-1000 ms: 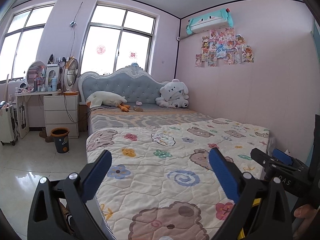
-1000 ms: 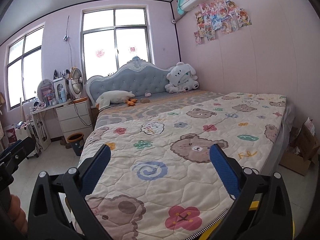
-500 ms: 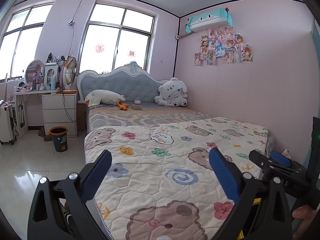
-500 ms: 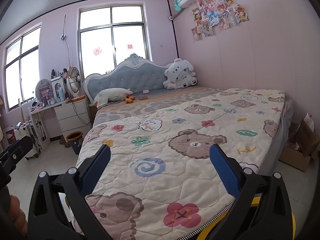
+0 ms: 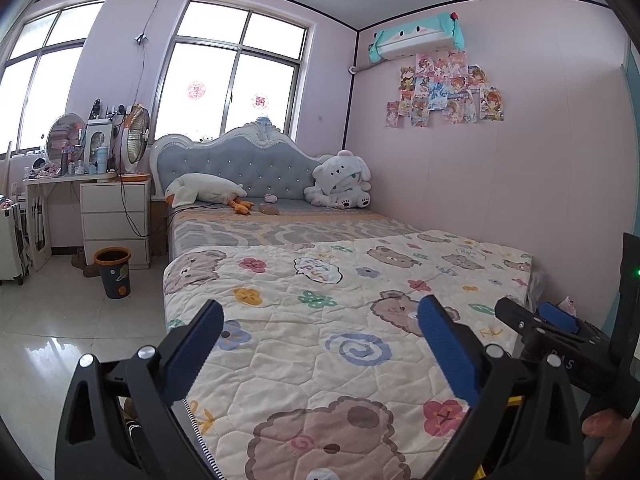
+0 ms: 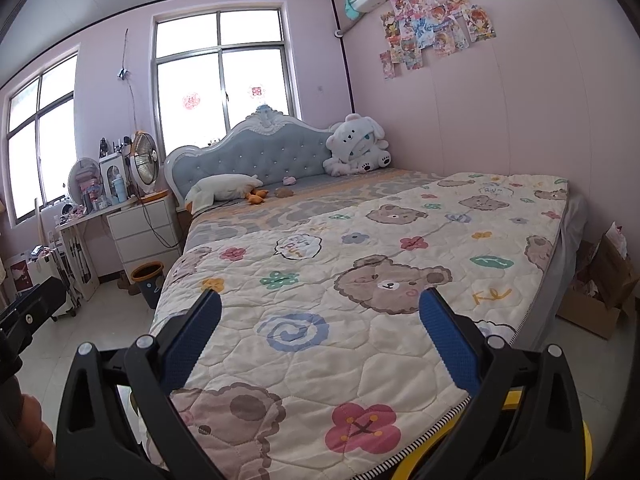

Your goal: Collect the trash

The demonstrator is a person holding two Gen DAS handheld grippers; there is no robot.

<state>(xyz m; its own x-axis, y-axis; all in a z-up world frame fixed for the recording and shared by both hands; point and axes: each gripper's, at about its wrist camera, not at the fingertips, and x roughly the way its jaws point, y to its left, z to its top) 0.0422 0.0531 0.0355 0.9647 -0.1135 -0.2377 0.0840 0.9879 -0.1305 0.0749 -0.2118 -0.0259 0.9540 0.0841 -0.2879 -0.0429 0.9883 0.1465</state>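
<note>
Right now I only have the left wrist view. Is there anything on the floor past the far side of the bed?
Observer: Yes, an open cardboard box sits on the floor beside the bed.
Operator: Anything in it?
Observer: Crumpled paper sticks up above a flap; I cannot make out the rest.
Operator: Is the right gripper carrying something?
Observer: No, the right gripper has its jaws open and empty, over the bed.

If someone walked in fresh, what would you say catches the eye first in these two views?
The bed fills the middle of both views, under a cream quilt printed with bears and flowers. At its blue tufted headboard sit a white plush bear by the pink wall and a long white goose toy. In the foreground, the left tongs and right tongs stand open and empty.
</note>
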